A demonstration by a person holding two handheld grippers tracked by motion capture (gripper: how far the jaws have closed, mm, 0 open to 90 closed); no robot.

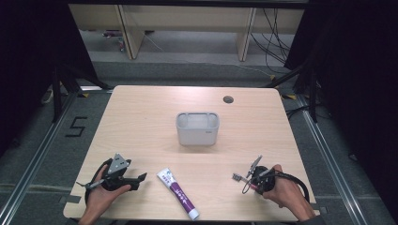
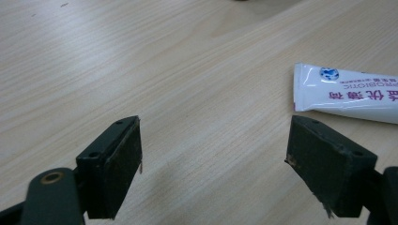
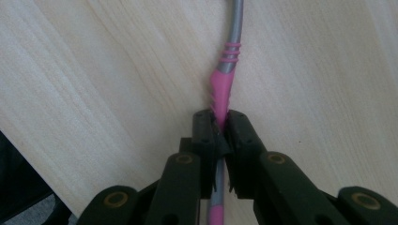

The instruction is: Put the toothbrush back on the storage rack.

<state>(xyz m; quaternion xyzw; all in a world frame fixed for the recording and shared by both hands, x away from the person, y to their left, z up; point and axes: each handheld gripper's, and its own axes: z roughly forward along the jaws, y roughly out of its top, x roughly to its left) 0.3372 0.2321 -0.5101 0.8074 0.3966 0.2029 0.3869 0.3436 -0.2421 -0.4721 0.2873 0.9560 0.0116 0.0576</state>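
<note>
A white and purple toothpaste tube (image 1: 178,187) lies on the table near its front edge, between the two hands. My left gripper (image 1: 136,180) rests open on the table just left of the tube; in the left gripper view its jaws stand wide apart with the tube's flat end (image 2: 345,93) beyond the right jaw. My right gripper (image 1: 248,180) is at the front right, shut on a pink and grey toothbrush (image 3: 223,79) whose head (image 1: 237,177) points left over the table. A grey open box (image 1: 197,128) stands at the table's middle.
The wooden table (image 1: 141,122) has a round cable hole (image 1: 228,99) at the back right. Dark floor, rails and cables surround it. The person's hands come in from the front edge.
</note>
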